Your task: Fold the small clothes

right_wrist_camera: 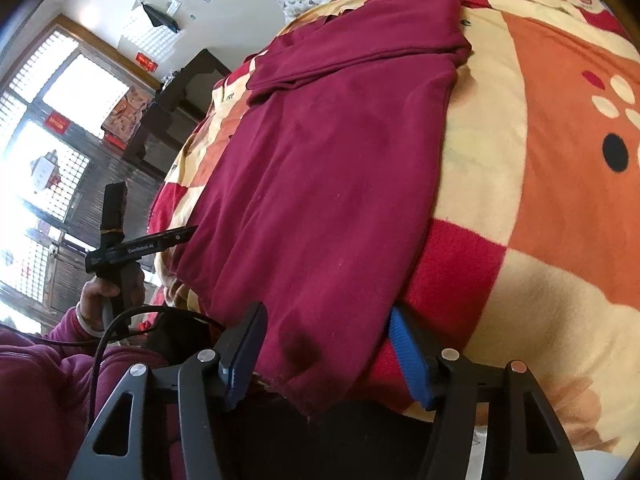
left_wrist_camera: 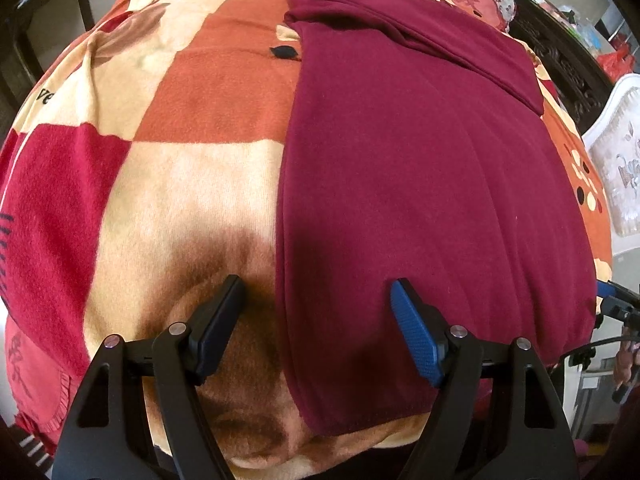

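Nearest us, the left gripper (left_wrist_camera: 316, 300) stands spread over the near left hem of the maroon garment (left_wrist_camera: 420, 184), pinching nothing. The right gripper (right_wrist_camera: 326, 336) straddles the near right corner, pads clear. The garment lies flat on the checked blanket (left_wrist_camera: 192, 92), its far end folded.

Both wrist views look steeply down, close over the maroon garment (left_wrist_camera: 420, 168) on the blanket (left_wrist_camera: 192, 184).

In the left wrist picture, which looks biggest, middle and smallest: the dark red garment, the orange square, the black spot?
1. Dark red garment
2. Orange square
3. Black spot
The garment lies nearer the camera, but the order is clear.
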A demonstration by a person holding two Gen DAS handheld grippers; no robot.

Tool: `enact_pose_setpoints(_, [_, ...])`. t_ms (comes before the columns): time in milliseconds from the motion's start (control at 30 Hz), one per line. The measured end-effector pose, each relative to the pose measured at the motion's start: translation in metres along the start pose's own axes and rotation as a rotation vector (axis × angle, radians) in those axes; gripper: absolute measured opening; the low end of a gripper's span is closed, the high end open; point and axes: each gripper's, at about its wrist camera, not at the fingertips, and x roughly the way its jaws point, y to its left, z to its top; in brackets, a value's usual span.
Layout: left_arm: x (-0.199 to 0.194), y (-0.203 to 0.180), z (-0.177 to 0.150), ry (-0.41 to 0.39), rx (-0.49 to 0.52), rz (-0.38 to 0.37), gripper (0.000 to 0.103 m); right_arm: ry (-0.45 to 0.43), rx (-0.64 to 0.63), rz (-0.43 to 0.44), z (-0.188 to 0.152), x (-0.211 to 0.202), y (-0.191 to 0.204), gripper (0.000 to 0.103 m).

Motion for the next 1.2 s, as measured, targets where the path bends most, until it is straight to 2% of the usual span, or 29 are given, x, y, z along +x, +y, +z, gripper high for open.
enact_pose_setpoints(200, [0.000,0.002,-0.002,-0.002,-0.018,-0.015,0.077,-0.013,0.012,0.059,0.001,0.006,-0.006,0.059])
enact_pose_setpoints(233, [0.000,0.001,-0.002,0.001,-0.020,-0.014,0.080,-0.024,0.019,0.070,0.002,0.007,-0.007,0.056])
enact_pose_setpoints(300, [0.001,0.000,-0.001,0.010,-0.017,-0.012,0.082,-0.037,0.028,0.084,0.002,0.010,-0.009,0.041])
enact_pose_setpoints(600, [0.003,-0.009,-0.001,0.002,0.034,-0.014,0.081,-0.006,-0.023,0.113,0.001,0.025,0.001,0.021])
enact_pose_setpoints(633, [0.002,-0.010,-0.001,-0.005,0.041,-0.020,0.068,-0.008,-0.020,0.117,0.001,0.027,0.001,0.020])
enact_pose_setpoints(667, [0.001,-0.011,0.000,-0.017,0.051,-0.026,0.041,-0.015,-0.016,0.128,0.003,0.028,0.001,0.017])
enact_pose_setpoints(733, [-0.001,-0.009,0.004,-0.005,0.039,-0.055,0.015,-0.028,-0.018,0.141,0.011,0.027,0.003,0.014])
enact_pose_setpoints(767, [-0.001,-0.006,0.006,0.001,0.019,-0.083,0.009,-0.041,-0.022,0.146,0.015,0.025,0.004,0.013])
enact_pose_setpoints(833, [-0.003,0.002,0.016,0.006,-0.027,-0.148,0.008,-0.065,-0.032,0.166,0.027,0.022,0.007,0.013])
enact_pose_setpoints(900, [-0.008,0.007,0.029,-0.010,-0.054,-0.183,0.008,-0.095,-0.051,0.180,0.042,0.017,0.012,0.012])
enact_pose_setpoints(1067, [-0.028,0.009,0.072,-0.107,-0.090,-0.270,0.007,-0.229,-0.079,0.194,0.095,-0.001,0.014,0.012])
enact_pose_setpoints(1200, [-0.032,0.006,0.125,-0.196,-0.088,-0.291,0.007,-0.321,-0.104,0.123,0.151,-0.006,0.008,0.011])
